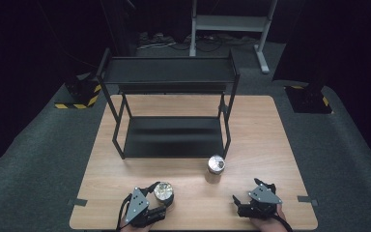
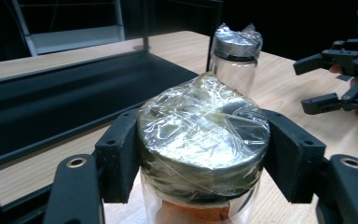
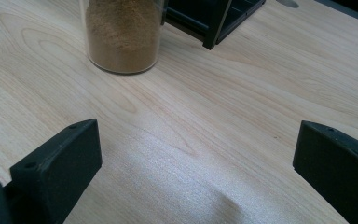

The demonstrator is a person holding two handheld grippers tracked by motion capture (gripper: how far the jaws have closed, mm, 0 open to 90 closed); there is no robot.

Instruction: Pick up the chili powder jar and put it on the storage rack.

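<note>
Jaws of the left gripper [image 2: 200,154] are clamped on the foil-and-film-wrapped lid of a glass jar [image 2: 203,140], one black pad pressed against each side of the cap. In the high view that left gripper [image 1: 160,197] sits at the table's near edge, in front of the black two-tier shelf rack [image 1: 169,116], with the jar's shiny top [image 1: 164,191] showing between its tips. The right gripper [image 1: 238,202] rests at the near edge too, well apart from the jar, and its jaws stand wide open on nothing; its own view shows both pads spread over bare wooden table [image 3: 214,116].

A second jar [image 1: 216,166] stands just in front of the rack's near right leg, between the two grippers and farther from the person.

The left gripper view gives what the high view cannot: crinkled film over the held lid, and something orange-brown low inside the glass, though too little shows there to say what it is. It also catches the second jar [image 2: 236,56] behind, beside the rack's lower shelf [image 2: 65,102], and the right gripper [image 2: 335,79] off to the side. The right gripper view alone shows the second jar's contents [image 3: 122,32], a brown powder, beside the rack's foot [image 3: 214,28].
</note>
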